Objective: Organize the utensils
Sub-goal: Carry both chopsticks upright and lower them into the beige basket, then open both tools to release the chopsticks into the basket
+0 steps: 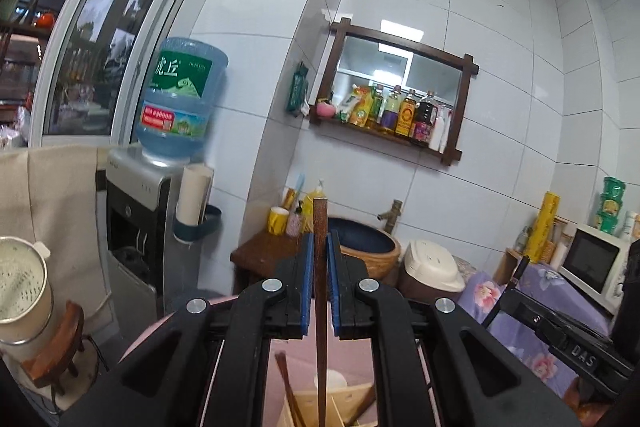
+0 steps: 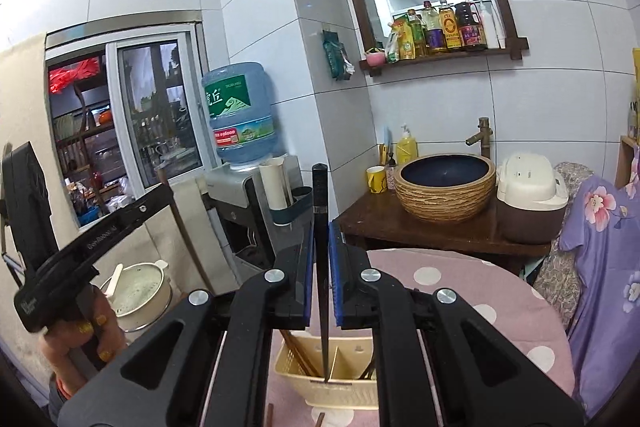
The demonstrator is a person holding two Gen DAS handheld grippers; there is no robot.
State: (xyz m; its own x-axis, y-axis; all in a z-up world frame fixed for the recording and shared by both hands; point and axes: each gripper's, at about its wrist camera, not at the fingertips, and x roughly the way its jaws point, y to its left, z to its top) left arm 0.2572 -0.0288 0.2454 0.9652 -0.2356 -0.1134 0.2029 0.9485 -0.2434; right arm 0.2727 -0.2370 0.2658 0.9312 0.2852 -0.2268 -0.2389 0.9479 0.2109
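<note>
White wall tiles (image 2: 540, 87) back a small kitchen corner. At far left a sliding window (image 2: 160, 115) opens onto cluttered shelves, and below it a cream perforated pot (image 2: 138, 297) stands on the floor side. Next comes a water dispenser (image 2: 240, 203) topped by a blue bottle (image 2: 240, 115). A wooden-framed wall shelf (image 2: 436, 55) carries a row of sauce and oil bottles. Under it, a dark wooden stand holds a yellow mug (image 2: 375, 179), a yellow soap bottle (image 2: 406, 147) and a woven-sided basin (image 2: 446, 187) with a brass tap behind; a white rice cooker (image 2: 532, 195) sits just beside the basin. At far right a purple floral cloth (image 2: 600, 247) hangs down.

In the foreground lies a round table under a pink polka-dot cloth (image 2: 460, 287). On it stands a cream utensil caddy (image 2: 344, 375) with compartments, brown chopsticks leaning inside.

The left gripper (image 1: 320, 267), seen at left in the right wrist view with a hand (image 2: 80, 343) around its handle, is clamped on a brown chopstick (image 1: 320, 227) that stands upright, its lower end above the caddy. The right gripper (image 2: 321, 255) is clenched on a black chopstick (image 2: 320, 195), also upright, whose tip reaches down to the caddy's front rim.
</note>
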